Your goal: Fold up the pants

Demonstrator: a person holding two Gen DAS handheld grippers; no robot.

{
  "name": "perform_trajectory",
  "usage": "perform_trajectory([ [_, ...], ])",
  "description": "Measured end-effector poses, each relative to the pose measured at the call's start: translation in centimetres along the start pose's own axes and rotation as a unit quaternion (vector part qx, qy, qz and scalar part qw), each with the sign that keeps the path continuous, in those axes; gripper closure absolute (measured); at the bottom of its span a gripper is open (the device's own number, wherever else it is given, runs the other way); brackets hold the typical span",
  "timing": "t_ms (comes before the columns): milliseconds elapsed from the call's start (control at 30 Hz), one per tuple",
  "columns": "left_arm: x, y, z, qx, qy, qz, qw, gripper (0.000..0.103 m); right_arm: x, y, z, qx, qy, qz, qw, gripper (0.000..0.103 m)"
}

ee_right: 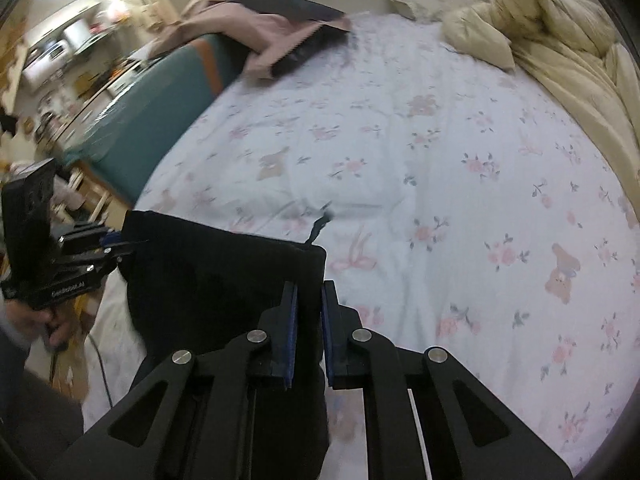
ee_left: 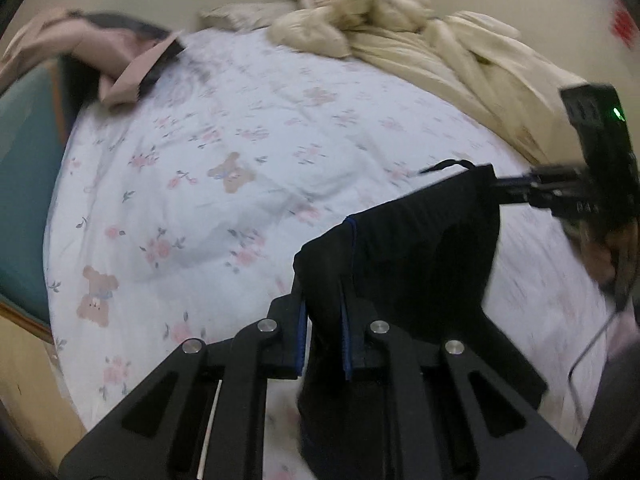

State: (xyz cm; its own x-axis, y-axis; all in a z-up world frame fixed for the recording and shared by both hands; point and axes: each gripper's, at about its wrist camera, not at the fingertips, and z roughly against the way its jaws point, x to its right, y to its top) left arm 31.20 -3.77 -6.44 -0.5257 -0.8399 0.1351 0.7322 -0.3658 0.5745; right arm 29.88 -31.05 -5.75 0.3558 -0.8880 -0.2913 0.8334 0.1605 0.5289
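Observation:
The black pants point(ee_left: 420, 248) hang stretched between my two grippers above the bed. My left gripper point(ee_left: 324, 304) is shut on one corner of the waistband. My right gripper point(ee_right: 309, 300) is shut on the other corner, where a black drawstring point(ee_right: 318, 226) sticks up. In the left wrist view the right gripper point(ee_left: 500, 188) holds the pants at the far right. In the right wrist view the left gripper point(ee_right: 124, 248) holds the pants point(ee_right: 216, 276) at the far left. The lower part of the pants is hidden below the fingers.
The bed has a white floral sheet with bears point(ee_left: 240, 160). A cream duvet point(ee_left: 420, 32) is bunched at the head and right side. A pink and black garment point(ee_left: 120, 60) lies at the far left corner. A teal bed frame point(ee_right: 160, 112) borders the left.

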Motion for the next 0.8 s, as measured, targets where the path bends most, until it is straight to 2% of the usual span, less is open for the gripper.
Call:
perform_trajectory([
  [167,3.9,-3.7,3.5,-0.001,-0.015,-0.065,0.9978,0.092,-2.6,-6.1,4.0,-0.004,0.02,0.008,1.0,0.093],
  [333,7.7,-9.3,5.8,-0.045,-0.029,-0.111,0.9924,0.091,-5.5,-13.0,5.7,-0.041,0.017,0.021,0.999,0.093],
  [367,8.2,-10.2,6.0,-0.056,-0.035,-0.113,0.9914,0.088,-5.9,-14.4,5.7,-0.057,0.016,0.022,0.998,0.092],
  [433,9.4,-12.7,5.9,-0.102,-0.037,-0.128,0.9858,0.087,-6.8,-17.5,5.0,-0.105,0.024,0.014,0.994,0.086],
  [467,9.9,-14.0,5.5,-0.13,-0.031,-0.137,0.9816,0.079,-7.1,-18.5,4.7,-0.125,0.027,0.016,0.992,0.084],
  [500,10.4,-15.6,4.8,-0.178,-0.024,-0.152,0.9718,0.07,-7.9,-19.8,4.3,-0.156,0.018,0.031,0.987,0.079],
  [567,10.6,-17.4,4.4,-0.224,-0.016,-0.158,0.9615,0.07,-8.6,-21.0,4.1,-0.182,0.003,0.053,0.982,0.068],
  [600,10.3,-18.1,4.6,-0.242,-0.029,-0.145,0.9589,0.07,-8.8,-21.5,4.4,-0.187,0.0,0.055,0.981,0.061],
  [667,9.7,-18.3,5.3,-0.246,-0.045,-0.119,0.9609,0.07,-8.6,-21.3,5.3,-0.176,-0.003,0.039,0.984,0.061],
  [733,9.0,-17.2,6.6,-0.211,-0.032,-0.093,0.9724,0.07,-8.2,-20.4,6.2,-0.143,-0.007,0.021,0.99,0.061],
  [800,8.1,-15.8,6.9,-0.172,-0.012,-0.048,0.9839,0.059,-7.8,-19.2,6.6,-0.097,-0.011,-0.013,0.995,0.061],
])
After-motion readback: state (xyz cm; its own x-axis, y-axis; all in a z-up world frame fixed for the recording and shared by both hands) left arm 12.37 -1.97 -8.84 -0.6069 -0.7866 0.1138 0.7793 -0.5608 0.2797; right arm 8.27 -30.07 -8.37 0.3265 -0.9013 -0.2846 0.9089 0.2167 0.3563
